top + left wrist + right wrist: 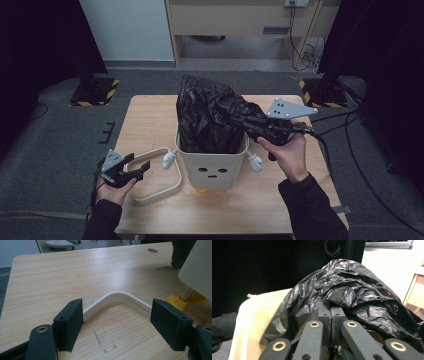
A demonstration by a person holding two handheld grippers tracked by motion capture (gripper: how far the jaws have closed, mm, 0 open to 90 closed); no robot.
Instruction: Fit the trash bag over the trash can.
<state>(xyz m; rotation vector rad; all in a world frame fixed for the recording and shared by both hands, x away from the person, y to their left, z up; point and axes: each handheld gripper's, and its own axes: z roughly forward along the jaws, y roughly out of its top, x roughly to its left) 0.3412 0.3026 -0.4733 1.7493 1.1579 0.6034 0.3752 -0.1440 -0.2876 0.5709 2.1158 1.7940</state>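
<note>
Two grippers are seen: the right gripper point(248, 121) has its fingers clenched on the black bag point(210, 117) standing in the bin point(212, 162) at mid-desk point(150, 110); the left gripper point(142, 169), fingers released, straddles the loose rim point(167, 187) near the desk's front-left corner.

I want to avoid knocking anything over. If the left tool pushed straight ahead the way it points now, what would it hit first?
Most likely the white frame lying flat on the table: its curved corner sits between the open jaws of the left tool, just ahead. The bin's yellow foot lies off to the right; depth is uncertain.
</note>
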